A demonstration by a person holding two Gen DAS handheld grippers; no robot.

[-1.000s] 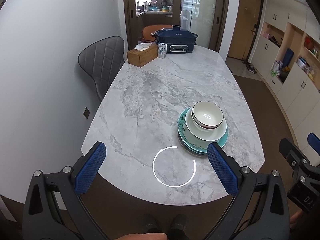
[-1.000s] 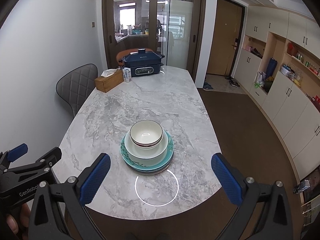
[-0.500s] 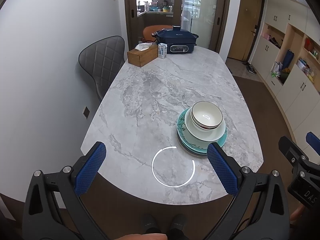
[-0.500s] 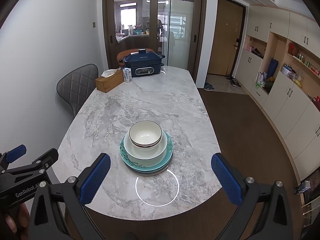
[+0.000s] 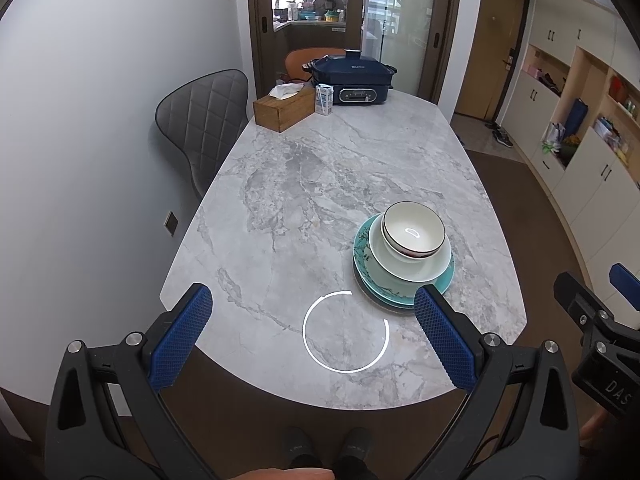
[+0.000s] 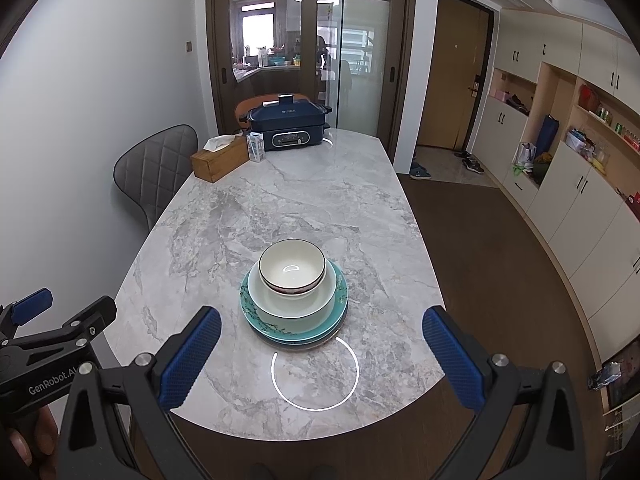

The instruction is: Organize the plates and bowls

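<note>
A grey marble table [image 6: 304, 208] carries a stack of plates and bowls [image 6: 294, 300] near its close end. Well beyond the stack, at the far end, stand a wooden tissue box [image 6: 218, 158], a small carton [image 6: 255, 146] and a dark blue electric cooker [image 6: 289, 125].

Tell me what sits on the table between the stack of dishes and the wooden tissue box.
Nothing. Between the stack of dishes and the tissue box lies only bare marble table; the right wrist view shows it best, and the left wrist view agrees.
</note>
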